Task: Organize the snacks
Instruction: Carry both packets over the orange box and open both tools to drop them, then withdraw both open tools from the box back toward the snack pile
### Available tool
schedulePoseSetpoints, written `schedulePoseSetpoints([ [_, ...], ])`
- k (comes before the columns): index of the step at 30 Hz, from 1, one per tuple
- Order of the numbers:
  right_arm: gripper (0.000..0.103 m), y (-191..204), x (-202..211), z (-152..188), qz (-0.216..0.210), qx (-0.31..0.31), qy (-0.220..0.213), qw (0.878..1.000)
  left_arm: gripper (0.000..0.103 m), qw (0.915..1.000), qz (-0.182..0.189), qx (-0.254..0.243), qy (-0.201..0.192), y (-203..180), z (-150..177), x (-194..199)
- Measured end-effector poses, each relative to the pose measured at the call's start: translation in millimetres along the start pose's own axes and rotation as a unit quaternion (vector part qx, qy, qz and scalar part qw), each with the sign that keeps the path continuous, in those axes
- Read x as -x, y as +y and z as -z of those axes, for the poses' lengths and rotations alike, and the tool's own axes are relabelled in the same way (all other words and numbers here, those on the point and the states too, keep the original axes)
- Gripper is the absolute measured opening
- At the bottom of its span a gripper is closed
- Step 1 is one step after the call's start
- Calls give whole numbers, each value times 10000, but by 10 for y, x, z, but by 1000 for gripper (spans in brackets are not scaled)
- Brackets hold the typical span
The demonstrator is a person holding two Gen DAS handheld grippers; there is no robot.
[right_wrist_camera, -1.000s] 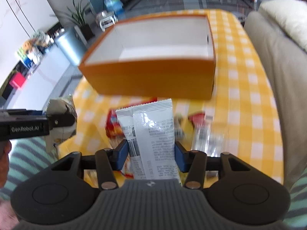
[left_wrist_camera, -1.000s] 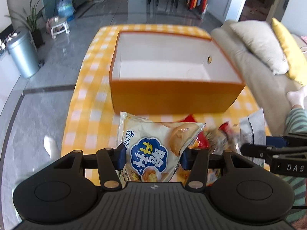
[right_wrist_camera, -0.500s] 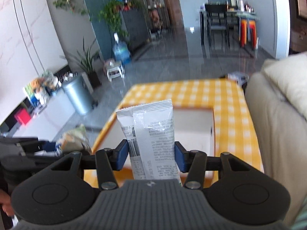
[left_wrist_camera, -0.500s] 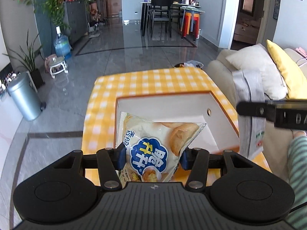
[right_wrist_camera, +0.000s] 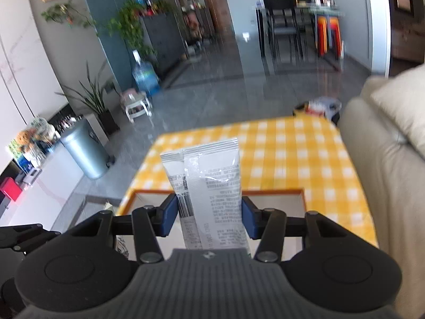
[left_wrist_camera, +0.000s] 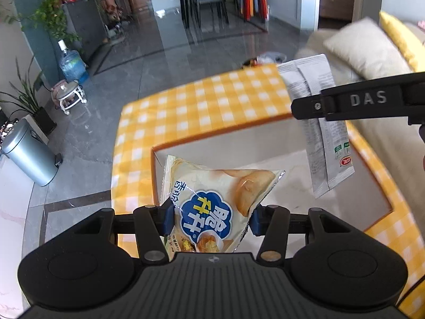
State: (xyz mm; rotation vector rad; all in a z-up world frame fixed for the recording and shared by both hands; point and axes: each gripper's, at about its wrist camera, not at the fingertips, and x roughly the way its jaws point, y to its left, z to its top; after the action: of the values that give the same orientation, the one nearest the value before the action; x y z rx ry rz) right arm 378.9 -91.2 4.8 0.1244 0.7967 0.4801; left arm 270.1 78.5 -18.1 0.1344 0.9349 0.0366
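Now the chip bag (left_wrist_camera: 212, 199), low in the frame's centre, is clamped in the left gripper (left_wrist_camera: 211, 219) above the orange box (left_wrist_camera: 265, 138); the silver packet (right_wrist_camera: 209, 186) is pinched in the right gripper (right_wrist_camera: 208, 219), probably also over the box. Next, I judge: lower and release both inside.
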Motion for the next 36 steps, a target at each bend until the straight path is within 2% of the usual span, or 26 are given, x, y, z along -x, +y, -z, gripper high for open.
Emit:
schedulePoseSetpoints([
  [7, 49, -100, -670, 168, 184, 25, 840, 9963, 59, 9978, 32, -407, 521, -106, 59, -414],
  [16, 49, -258, -1128, 449, 336, -87, 1773, 9835, 60, 9928, 19, -525, 1076, -209, 39, -733],
  [24, 48, -267, -1203, 559, 417, 19, 1972, 9795, 61, 9904, -83, -518, 1281, -211, 52, -844],
  [29, 50, -223, -1186, 546, 463, 89, 1964, 9794, 68, 9904, -112, -534, 1266, -229, 58, -829],
  [36, 63, -204, -1081, 539, 536, 194, 1848, 9811, 73, 9912, -171, -586, 1172, -229, 77, -750],
])
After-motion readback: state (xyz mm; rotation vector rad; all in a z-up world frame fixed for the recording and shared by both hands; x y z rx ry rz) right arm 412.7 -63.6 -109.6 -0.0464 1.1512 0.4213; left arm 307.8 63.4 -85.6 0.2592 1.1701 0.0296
